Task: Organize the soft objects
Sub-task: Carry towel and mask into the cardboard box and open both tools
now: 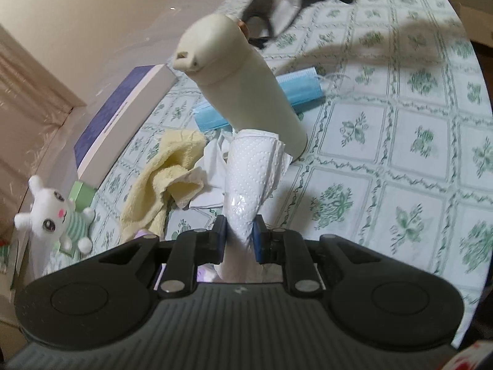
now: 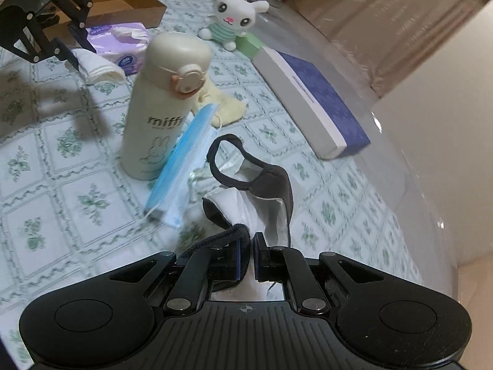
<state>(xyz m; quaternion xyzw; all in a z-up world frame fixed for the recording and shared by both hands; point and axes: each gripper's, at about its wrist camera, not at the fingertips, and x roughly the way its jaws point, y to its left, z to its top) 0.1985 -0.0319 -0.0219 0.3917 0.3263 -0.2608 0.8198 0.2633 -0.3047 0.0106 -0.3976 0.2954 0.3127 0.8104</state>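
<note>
Tissue (image 1: 246, 182) pinched in my left gripper (image 1: 239, 234), above the tablecloth (image 1: 385, 185) beside the bottle (image 1: 243, 92). Only the right view shows my right gripper (image 2: 249, 257) clamping the black mask (image 2: 265, 191) near the blue masks (image 2: 181, 166).

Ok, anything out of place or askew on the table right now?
Nothing is spilled or damaged. The oddity among the soft items is the hard cream bottle standing upright, with the blue masks propped on edge against it rather than lying flat. The left tongs hold a white tissue; the right tongs grip the black-and-white mask.
</note>
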